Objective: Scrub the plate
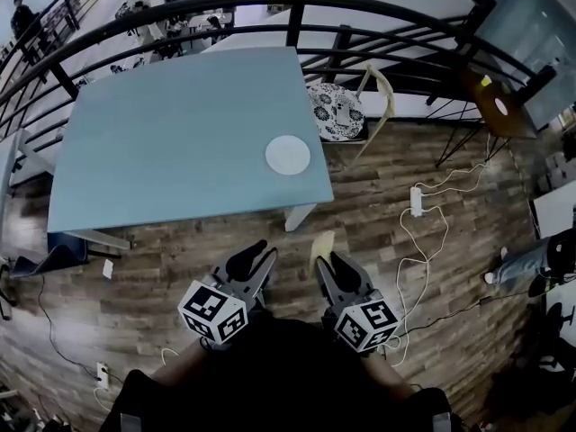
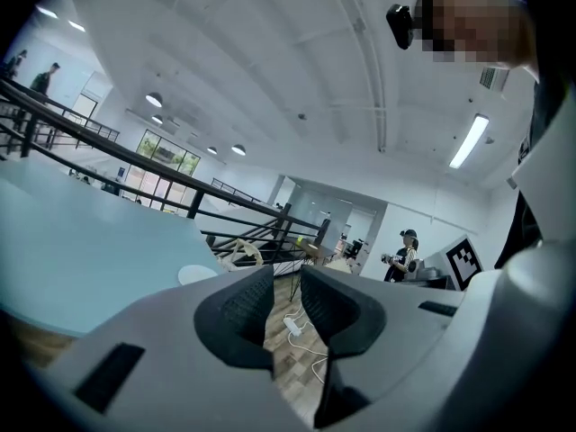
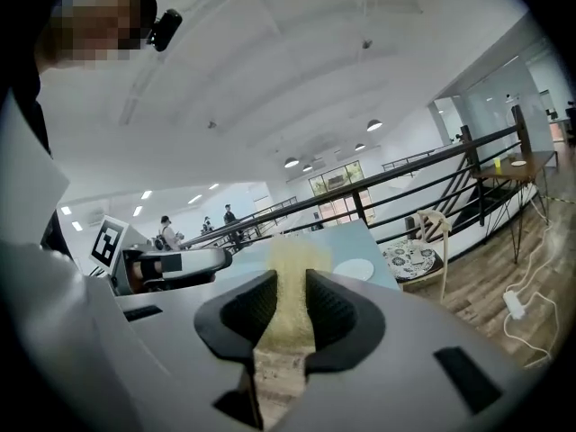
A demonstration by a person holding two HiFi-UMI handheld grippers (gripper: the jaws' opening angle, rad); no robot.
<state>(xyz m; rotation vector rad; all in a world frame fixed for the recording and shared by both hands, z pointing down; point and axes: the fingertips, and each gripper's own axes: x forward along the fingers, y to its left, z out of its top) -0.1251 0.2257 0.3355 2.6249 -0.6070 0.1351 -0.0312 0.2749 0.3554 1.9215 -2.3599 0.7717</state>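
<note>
Right claw [image 1: 330,264] grips what looks like a sponge [image 1: 321,243]; left claw [image 1: 265,252] open, empty; plate [image 1: 287,155] on table [image 1: 180,142] beyond.

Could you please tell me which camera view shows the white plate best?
The head view: the plate shows whole, from above, near the table corner. Both gripper views show it only as a small, flattened ellipse beyond the jaws.

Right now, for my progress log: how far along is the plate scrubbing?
Done: right gripper is shut on a yellowish sponge strip. In hand: nothing else; left gripper open, empty. Left: all scrubbing; the round white plate sits on the pale blue table, apart from both grippers.
</note>
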